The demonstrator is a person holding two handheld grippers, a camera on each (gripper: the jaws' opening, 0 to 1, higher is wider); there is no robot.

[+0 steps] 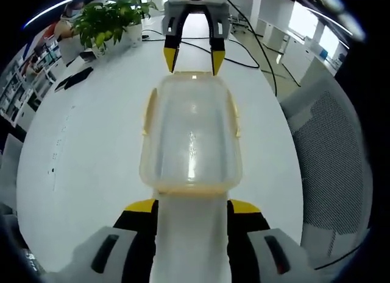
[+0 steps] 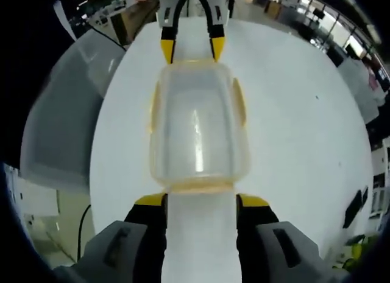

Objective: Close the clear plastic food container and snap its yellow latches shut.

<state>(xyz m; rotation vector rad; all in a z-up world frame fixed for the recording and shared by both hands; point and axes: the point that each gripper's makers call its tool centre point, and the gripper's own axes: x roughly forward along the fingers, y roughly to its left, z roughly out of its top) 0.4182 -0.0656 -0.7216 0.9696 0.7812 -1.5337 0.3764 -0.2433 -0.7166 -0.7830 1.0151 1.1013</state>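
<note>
1. You are facing the clear plastic food container (image 1: 192, 137), which is lying flat on the white table with its lid sitting on top.
2. You are seeing its yellow latches (image 1: 149, 109) running along the long sides and ends; whether they are snapped down cannot be told.
3. In the right gripper view the same container (image 2: 198, 128) is lying lengthwise ahead of you.

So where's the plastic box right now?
The plastic box sits on the white table, right between the two grippers: the left gripper at one end, the right gripper at the other.
</note>
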